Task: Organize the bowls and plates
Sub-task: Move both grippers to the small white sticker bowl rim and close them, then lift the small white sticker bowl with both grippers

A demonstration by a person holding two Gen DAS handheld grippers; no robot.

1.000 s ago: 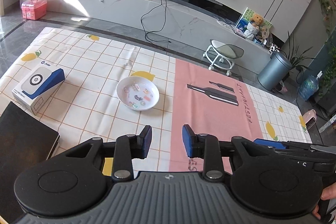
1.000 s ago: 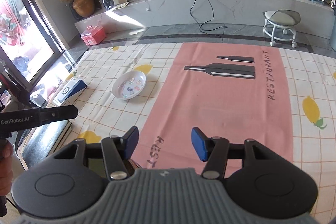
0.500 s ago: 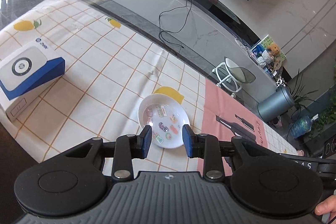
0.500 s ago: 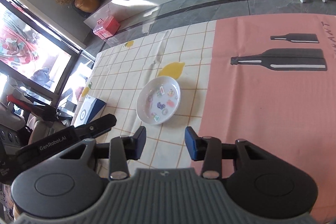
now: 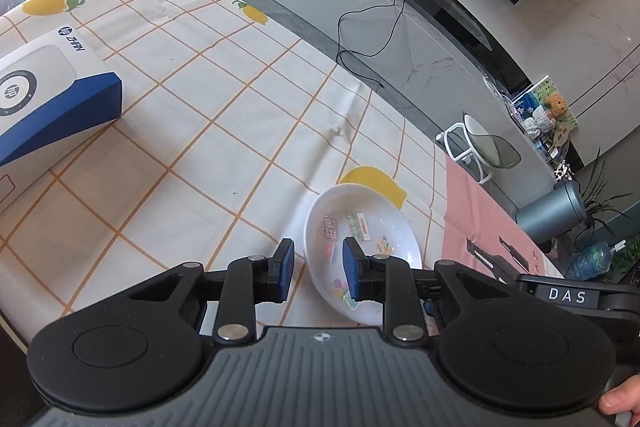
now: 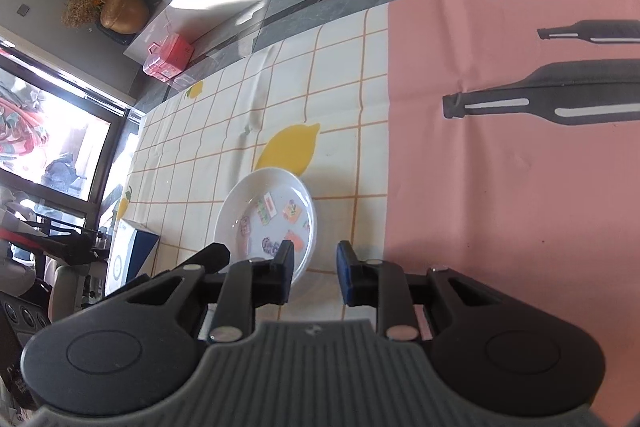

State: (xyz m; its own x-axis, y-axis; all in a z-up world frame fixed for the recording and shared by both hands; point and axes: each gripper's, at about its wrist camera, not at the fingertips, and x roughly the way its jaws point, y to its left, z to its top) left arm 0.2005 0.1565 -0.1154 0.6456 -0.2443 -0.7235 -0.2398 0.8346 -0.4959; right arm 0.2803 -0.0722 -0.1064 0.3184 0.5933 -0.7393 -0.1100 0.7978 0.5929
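A white plate with small colourful pictures lies on the checked tablecloth next to a printed lemon. My left gripper is open, and its jaws straddle the plate's near-left rim, one finger outside and one over the plate. In the right wrist view the same plate lies just ahead to the left. My right gripper is open, and its jaws straddle the plate's near-right rim. Neither gripper holds anything.
A white and blue box lies on the cloth to the left. The pink runner with bottle prints covers the table to the right. The table's far edge runs beyond the plate, with floor, a white stool and a grey bin behind.
Both grippers have moved forward and down to the plate from opposite sides. The plate now sits between their fingers; it has not moved on the cloth.
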